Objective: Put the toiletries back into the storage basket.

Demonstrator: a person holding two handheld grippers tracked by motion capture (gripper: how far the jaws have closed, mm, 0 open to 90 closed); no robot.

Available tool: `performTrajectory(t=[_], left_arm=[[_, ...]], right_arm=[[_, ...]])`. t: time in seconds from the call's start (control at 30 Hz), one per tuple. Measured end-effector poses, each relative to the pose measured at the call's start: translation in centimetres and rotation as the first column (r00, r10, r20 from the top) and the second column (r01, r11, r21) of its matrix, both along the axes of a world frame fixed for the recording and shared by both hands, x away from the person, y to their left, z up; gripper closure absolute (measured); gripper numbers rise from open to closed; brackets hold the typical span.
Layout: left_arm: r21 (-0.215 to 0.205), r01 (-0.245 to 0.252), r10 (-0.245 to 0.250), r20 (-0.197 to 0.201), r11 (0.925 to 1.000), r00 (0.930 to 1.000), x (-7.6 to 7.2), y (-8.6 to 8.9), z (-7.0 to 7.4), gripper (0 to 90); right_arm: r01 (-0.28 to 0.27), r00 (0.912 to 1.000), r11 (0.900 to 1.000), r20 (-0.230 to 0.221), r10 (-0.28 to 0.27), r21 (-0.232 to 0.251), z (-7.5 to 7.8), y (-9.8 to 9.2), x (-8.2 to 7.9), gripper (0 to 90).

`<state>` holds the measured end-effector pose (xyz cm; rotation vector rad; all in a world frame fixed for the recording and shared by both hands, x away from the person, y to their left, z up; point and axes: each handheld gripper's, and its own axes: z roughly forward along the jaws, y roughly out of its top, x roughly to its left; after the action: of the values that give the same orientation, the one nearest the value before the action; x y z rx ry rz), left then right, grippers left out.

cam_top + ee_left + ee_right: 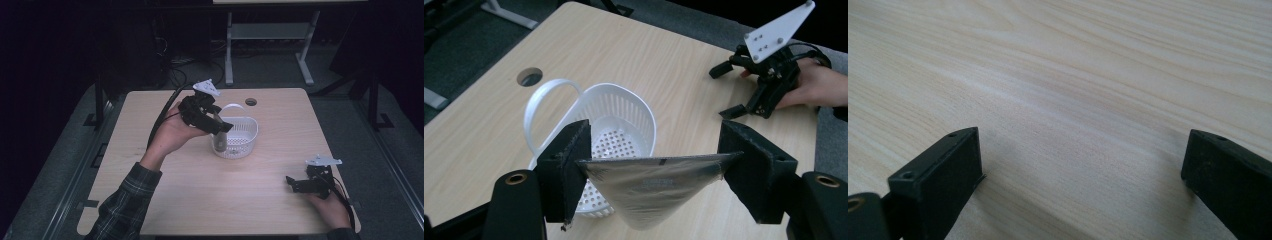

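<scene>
Left gripper (220, 126) pinches a clear plastic pouch (651, 187) by its stiff top seam, jaws wide across it. Pouch hangs over the near-left rim of the white basket (245, 137), mid-table. Looks light, limp and slick, so likely to sag; the seam is the best hold. Right gripper (295, 184) spread, empty, resting near right on the table (280, 115).

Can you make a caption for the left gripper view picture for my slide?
Left hand-held gripper holds a silvery plastic pouch above a white basket on the wooden table.
</scene>
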<state>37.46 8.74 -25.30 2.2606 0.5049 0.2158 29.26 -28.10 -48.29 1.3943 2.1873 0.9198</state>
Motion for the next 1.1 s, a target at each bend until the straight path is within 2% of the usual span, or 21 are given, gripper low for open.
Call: performTrajectory(t=[0.47,0.67,0.97,1.1], left_arm=[[0.002,-0.032,0.032,0.014,0.9995,0.9994,1.8,-0.1,0.3,29.8],[-0.006,-0.055,0.055,0.015,0.9985,0.9984,2.5,-0.1,0.0,29.8],[0.014,-0.079,0.078,0.024,0.9968,0.9967,3.5,-0.5,-0.4,29.8],[0.01,-0.094,0.094,0.025,0.9955,0.9953,3.9,-0.7,-0.7,29.8]], right_arm=[[0.0,1.0,1.0,0.0,0.0,0.0,0.0,0.0,0.0,2.3],[0.0,1.0,1.0,0.0,0.0,0.001,0.0,0.0,0.0,2.3],[0.0,1.0,1.0,0.0,0.0,0.0,0.0,0.0,0.0,2.3],[0.0,1.0,1.0,0.0,0.0,0.0,0.0,0.0,0.0,2.3]])
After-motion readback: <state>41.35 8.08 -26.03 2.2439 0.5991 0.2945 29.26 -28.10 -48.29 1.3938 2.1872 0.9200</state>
